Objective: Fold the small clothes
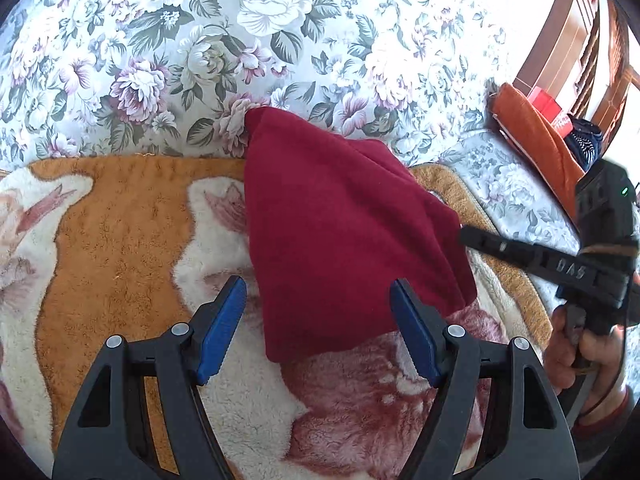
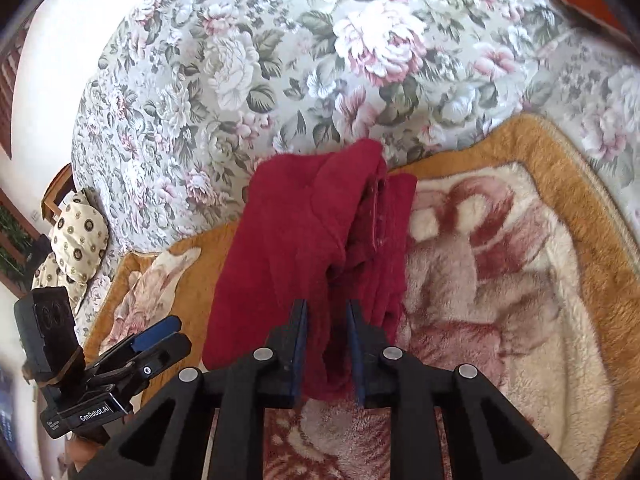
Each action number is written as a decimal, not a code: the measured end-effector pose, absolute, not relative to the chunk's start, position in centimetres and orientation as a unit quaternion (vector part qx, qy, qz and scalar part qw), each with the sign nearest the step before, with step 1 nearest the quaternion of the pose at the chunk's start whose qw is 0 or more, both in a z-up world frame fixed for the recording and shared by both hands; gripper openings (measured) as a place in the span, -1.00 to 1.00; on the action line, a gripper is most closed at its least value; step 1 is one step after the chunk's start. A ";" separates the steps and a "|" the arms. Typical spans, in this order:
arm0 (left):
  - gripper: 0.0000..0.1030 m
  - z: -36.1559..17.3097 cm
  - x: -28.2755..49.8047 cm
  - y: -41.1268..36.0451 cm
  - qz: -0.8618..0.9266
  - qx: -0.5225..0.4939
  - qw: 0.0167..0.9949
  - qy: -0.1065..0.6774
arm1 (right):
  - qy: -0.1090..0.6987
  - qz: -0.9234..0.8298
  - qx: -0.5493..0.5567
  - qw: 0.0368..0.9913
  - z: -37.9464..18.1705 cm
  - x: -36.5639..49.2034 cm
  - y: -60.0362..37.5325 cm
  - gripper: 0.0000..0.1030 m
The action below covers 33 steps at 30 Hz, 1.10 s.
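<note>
right wrist view | right gripper [image 2: 327, 350] clamped on red garment [image 2: 304, 248], lifting its edge over plush blanket [image 2: 520, 280] | left gripper [image 1: 318, 328] gaped wide, empty, just beside the cloth | floral bedspread [image 1: 200, 40] behind

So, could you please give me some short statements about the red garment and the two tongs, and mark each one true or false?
1. The right tongs are closed on a fold of the red garment. True.
2. The left tongs also grip the garment. False: they are wide open and hold nothing.
3. The garment lies partly on the fluffy orange and cream blanket. True.
4. The sheet behind the blanket is plain white. False: the floral sheet has a flower print.
5. The garment is spread out flat in one layer. False: it is bunched, with folds near the right tongs.
</note>
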State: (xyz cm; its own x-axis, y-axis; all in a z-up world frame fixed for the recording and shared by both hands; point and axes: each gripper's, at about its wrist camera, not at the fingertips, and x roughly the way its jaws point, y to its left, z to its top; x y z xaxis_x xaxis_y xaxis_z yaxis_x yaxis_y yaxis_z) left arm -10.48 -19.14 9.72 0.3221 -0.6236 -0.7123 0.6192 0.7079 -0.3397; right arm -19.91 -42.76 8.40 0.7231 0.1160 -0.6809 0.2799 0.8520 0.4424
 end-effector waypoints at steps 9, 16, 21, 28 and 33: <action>0.45 8.1 -9.7 -20.6 -0.380 0.013 0.804 0.457 | 0.416 -0.116 0.261 0.864 6.8 -10.1 -46.4 -0.32; 0.45 6.3 -9.6 -21.5 -0.384 0.022 0.791 0.476 | 0.405 -0.094 0.218 0.883 7.0 -8.5 -46.8 -0.85; 0.45 5.5 -9.9 -21.8 -0.380 0.025 0.791 0.479 | 0.418 -0.118 0.219 0.874 4.3 -8.2 -47.1 -0.85; 0.45 5.7 -10.6 -21.8 -0.376 0.027 0.800 0.466 | 0.397 -0.092 0.224 0.885 9.0 -13.0 -45.4 -0.73; 0.45 5.5 -10.3 -21.7 -0.371 0.026 0.800 0.470 | 0.407 -0.054 0.193 0.891 8.8 -15.1 -42.1 -0.73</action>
